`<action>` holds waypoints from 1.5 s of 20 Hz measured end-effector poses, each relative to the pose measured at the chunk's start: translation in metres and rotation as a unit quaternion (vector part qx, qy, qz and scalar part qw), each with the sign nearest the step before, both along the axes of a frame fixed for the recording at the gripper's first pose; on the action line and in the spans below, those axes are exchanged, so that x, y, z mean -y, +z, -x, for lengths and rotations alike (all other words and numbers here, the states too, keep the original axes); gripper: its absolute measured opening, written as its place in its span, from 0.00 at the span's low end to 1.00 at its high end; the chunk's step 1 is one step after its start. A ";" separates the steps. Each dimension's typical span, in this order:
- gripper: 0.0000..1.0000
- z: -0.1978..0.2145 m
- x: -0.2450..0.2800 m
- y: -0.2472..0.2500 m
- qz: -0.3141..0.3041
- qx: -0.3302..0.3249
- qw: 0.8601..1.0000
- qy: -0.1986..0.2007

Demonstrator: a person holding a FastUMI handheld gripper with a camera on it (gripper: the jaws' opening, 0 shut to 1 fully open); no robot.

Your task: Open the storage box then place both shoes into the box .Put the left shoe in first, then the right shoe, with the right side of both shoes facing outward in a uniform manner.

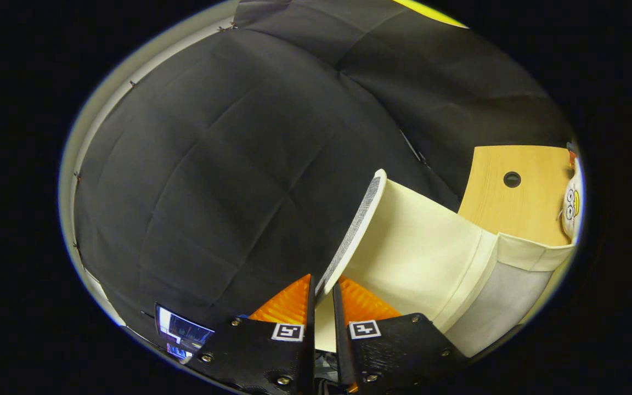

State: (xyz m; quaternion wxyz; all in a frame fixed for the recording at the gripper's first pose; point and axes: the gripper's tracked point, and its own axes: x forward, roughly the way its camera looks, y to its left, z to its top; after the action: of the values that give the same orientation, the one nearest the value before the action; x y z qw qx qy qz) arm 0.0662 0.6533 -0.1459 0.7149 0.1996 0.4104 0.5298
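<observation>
My gripper is shut on the rim of the storage box's cream lid. The lid is swung up and stands tilted, its textured edge running away from the fingertips and its inner face turned to the right. Beyond the lid's hinge fold lies the box's pale grey-white body. At the far right, on the wooden table, a white thing with cartoon eyes peeks in; it may be a shoe, but most of it is cut off.
The wooden table has a round dark hole in its top. The booth's black cloth wall stands behind and to the left of the lid. A small lit screen sits low, left of the fingers.
</observation>
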 end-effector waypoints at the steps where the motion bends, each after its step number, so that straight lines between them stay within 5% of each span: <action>1: 0.32 -0.004 -0.004 -0.003 0.016 0.016 1.000 -0.008; 3: 0.64 -0.004 -0.011 -0.004 0.027 0.041 0.999 -0.003; 9: 0.78 0.003 0.025 0.011 0.050 0.072 0.996 0.001; 11: 0.98 -0.002 0.043 0.011 0.049 0.068 0.996 -0.010; 20: 0.97 -0.033 0.205 0.010 0.076 0.076 0.991 -0.082; 30: 0.97 -0.036 0.360 -0.047 0.143 0.086 0.974 -0.151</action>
State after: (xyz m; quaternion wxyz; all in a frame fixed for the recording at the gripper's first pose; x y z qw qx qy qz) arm 0.1020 0.2934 -0.1927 0.8402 0.1083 0.3846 0.3667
